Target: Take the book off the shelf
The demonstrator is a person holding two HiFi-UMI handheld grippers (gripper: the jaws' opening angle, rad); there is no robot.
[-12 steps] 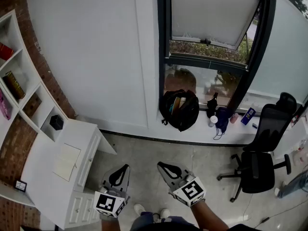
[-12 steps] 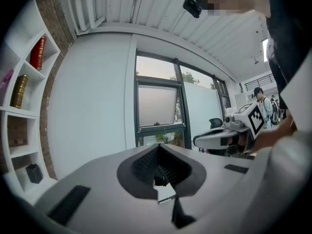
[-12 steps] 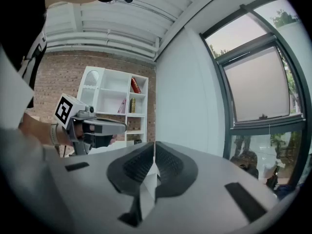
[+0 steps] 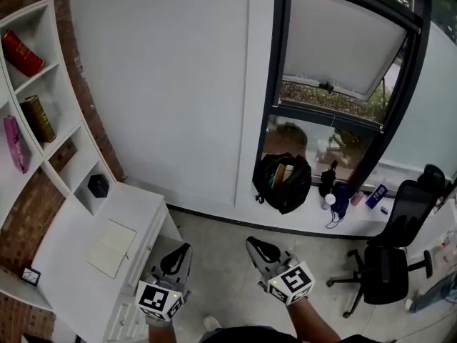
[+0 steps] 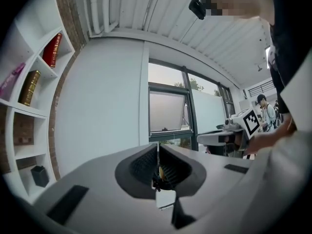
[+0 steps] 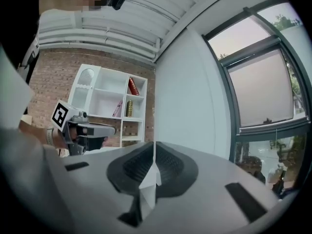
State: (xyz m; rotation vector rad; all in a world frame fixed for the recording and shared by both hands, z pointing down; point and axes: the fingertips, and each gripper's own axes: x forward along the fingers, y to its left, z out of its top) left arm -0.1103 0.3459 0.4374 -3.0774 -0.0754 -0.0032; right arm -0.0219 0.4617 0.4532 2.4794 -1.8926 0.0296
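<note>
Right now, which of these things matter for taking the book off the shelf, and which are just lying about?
For the job: shelf, red book, gold book, pink book (which one is meant is unclear), left claw and right claw, both shut and empty.

Lying about: backpack, office chair, notebook, black box.

A book (image 4: 21, 52) leans in the shelf (image 4: 61, 143). Below the shelf stands the bench (image 4: 68, 227), a notebook (image 4: 112, 247) on it. The window (image 4: 343, 63) is right of the shelf.

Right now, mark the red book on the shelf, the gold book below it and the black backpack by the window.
Red book (image 4: 21, 53): head view, cover centre.
Gold book (image 4: 38, 118): head view, mid spine.
Black backpack (image 4: 291, 196): head view, lower body.
</note>
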